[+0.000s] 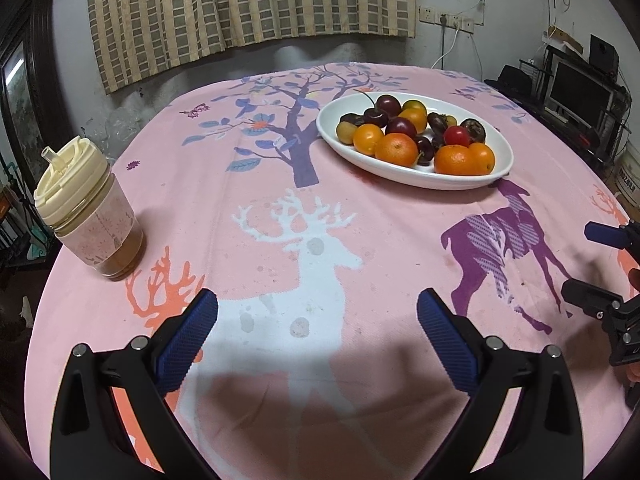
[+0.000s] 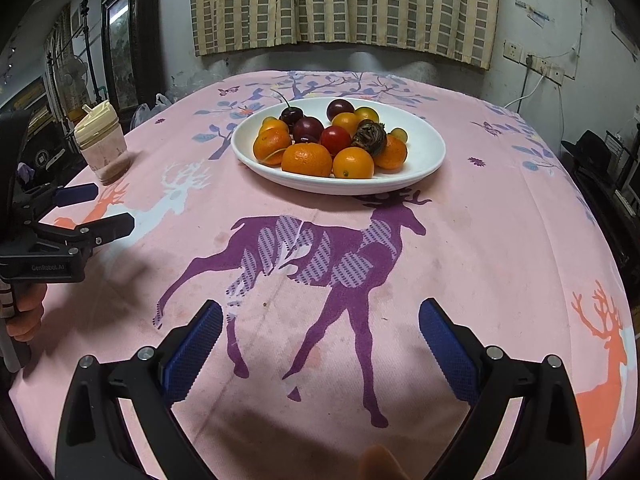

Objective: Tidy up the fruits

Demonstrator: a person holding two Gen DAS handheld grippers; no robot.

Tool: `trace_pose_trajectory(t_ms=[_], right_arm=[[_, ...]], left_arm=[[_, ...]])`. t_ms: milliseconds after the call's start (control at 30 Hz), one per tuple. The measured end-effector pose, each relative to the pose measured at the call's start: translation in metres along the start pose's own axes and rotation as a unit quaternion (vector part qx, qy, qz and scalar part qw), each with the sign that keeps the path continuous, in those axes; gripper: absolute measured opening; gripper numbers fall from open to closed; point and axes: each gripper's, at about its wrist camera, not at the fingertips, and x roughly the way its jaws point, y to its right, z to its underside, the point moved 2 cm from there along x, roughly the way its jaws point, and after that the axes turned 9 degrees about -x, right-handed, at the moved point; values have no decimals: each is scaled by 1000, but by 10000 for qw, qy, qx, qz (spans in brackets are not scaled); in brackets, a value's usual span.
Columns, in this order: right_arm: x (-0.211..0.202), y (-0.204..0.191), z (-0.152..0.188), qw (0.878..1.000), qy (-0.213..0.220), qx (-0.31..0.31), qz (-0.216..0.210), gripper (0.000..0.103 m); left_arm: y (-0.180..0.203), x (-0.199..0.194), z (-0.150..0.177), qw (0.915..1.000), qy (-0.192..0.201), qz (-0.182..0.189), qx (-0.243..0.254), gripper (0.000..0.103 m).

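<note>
A white oval plate (image 1: 500, 160) (image 2: 432, 156) stands on the pink tablecloth and holds several fruits: oranges (image 1: 396, 149) (image 2: 307, 159), dark cherries (image 1: 401, 126) (image 2: 308, 128), a red tomato (image 1: 457, 135) (image 2: 335, 138) and dark brown fruits (image 2: 370, 135). My left gripper (image 1: 318, 316) is open and empty, low over the white deer print, well short of the plate; it also shows in the right wrist view (image 2: 112, 208). My right gripper (image 2: 320, 320) is open and empty over the purple deer print; it shows at the right edge of the left wrist view (image 1: 580, 260).
A lidded drink cup (image 1: 86, 216) (image 2: 102, 144) with a straw spout stands near the table's left edge. A curtain and wall lie behind the table. Shelves with a monitor (image 1: 580, 92) stand at the right.
</note>
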Motion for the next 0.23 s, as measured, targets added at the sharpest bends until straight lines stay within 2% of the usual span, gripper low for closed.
trace_pose_trajectory(t_ms=[233], right_arm=[[1,1,1,10000,-8,9,22,99]], left_arm=[[1,0,2,10000,45,-54,17,98]])
